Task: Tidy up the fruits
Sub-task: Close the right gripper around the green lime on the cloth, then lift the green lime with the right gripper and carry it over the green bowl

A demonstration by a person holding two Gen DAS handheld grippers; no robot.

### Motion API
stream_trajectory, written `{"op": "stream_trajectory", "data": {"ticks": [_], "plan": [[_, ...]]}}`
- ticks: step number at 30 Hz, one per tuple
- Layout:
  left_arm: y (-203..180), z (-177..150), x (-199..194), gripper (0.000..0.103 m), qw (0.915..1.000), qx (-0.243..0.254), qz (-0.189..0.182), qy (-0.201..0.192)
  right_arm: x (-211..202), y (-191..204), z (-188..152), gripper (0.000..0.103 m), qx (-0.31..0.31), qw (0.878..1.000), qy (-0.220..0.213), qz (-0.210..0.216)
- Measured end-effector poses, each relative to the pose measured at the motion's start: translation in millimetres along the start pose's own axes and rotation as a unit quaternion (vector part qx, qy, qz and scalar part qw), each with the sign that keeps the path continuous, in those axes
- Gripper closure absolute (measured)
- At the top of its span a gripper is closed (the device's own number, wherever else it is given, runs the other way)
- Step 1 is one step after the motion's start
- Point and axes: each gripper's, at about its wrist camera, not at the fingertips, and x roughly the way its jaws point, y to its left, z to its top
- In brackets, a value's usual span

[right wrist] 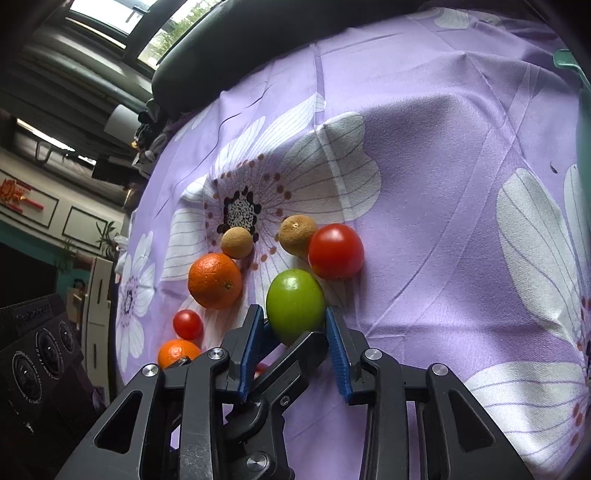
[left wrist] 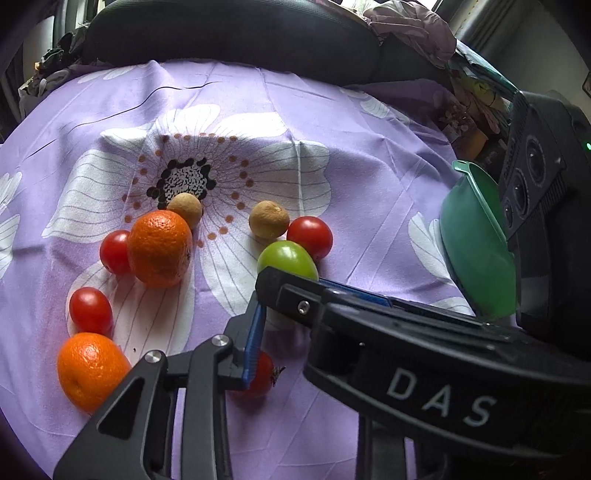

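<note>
Fruits lie on a purple flowered cloth (left wrist: 295,110). A green fruit (right wrist: 294,304) sits between the blue pads of my right gripper (right wrist: 295,332), whose jaws stand around it, open. Beside it are a red tomato (right wrist: 335,251), two brown fruits (right wrist: 297,235) (right wrist: 237,242), an orange (right wrist: 215,280), a small tomato (right wrist: 187,324) and another orange (right wrist: 177,352). In the left wrist view the right gripper's finger (left wrist: 332,306) crosses in front; the green fruit (left wrist: 286,258) peeks behind it. My left gripper's blue pad (left wrist: 255,347) is near a red tomato (left wrist: 264,374); its other finger is hidden.
A green bowl (left wrist: 476,254) stands tilted at the right, next to the other gripper's camera body (left wrist: 543,206). A black cushion (left wrist: 229,33) borders the cloth at the back. More tomatoes (left wrist: 90,310) (left wrist: 115,252) and oranges (left wrist: 159,248) (left wrist: 90,369) lie at the left.
</note>
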Motion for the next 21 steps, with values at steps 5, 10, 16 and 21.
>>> {"op": "stream_trajectory", "data": {"ticks": [5,10,16,21], "plan": [[-6.0,0.4,-12.3,0.076,0.9995,0.017,-0.004,-0.028,-16.0,6.6,-1.9,0.066,-0.013,0.999,-0.036,0.003],[-24.6,4.3,-33.5,0.076,0.9965,0.046,-0.008,-0.070,-44.3,15.4,-6.3,0.066,-0.030,0.996,-0.080,0.003],[-61.3,16.0,-53.0,0.076,0.9886,0.100,-0.029,-0.108,-91.8,13.5,-7.4,0.066,-0.026,0.988,-0.150,0.002],[-94.3,30.3,-56.7,0.076,0.9798,0.145,-0.048,-0.129,-126.1,0.0,-1.8,0.066,-0.011,0.979,-0.204,-0.004]]}}
